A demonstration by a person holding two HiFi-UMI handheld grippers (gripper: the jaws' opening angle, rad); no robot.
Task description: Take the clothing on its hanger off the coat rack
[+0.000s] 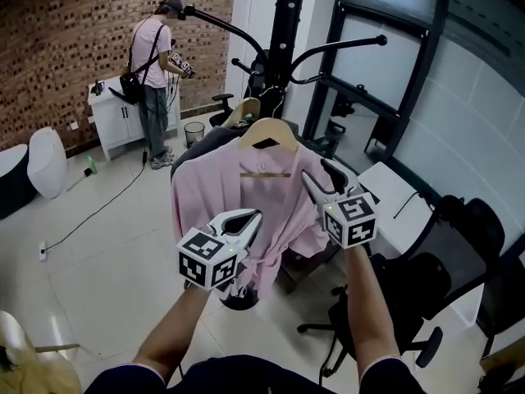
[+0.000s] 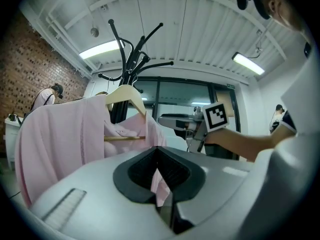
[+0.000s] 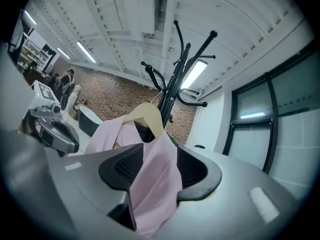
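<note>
A pink shirt (image 1: 205, 191) hangs on a wooden hanger (image 1: 268, 130) hooked on the black coat rack (image 1: 287, 23). My left gripper (image 1: 250, 218) is at the shirt's lower front, its jaws together on a fold of the pink cloth (image 2: 159, 186). My right gripper (image 1: 320, 175) is at the shirt's right shoulder side. Its jaws stand apart, and a strip of pink cloth (image 3: 155, 184) drapes loosely between them. The hanger (image 3: 145, 115) and the rack (image 3: 175, 79) rise just beyond. The left gripper view shows the hanger (image 2: 125, 94) and the right gripper (image 2: 172, 121) across from it.
A person (image 1: 156, 80) stands by a white cabinet (image 1: 115, 117) at the back left, in front of a brick wall. A black office chair (image 1: 410, 286) and a white desk (image 1: 394, 191) are close on the right. A small bin (image 1: 194, 132) sits behind the rack.
</note>
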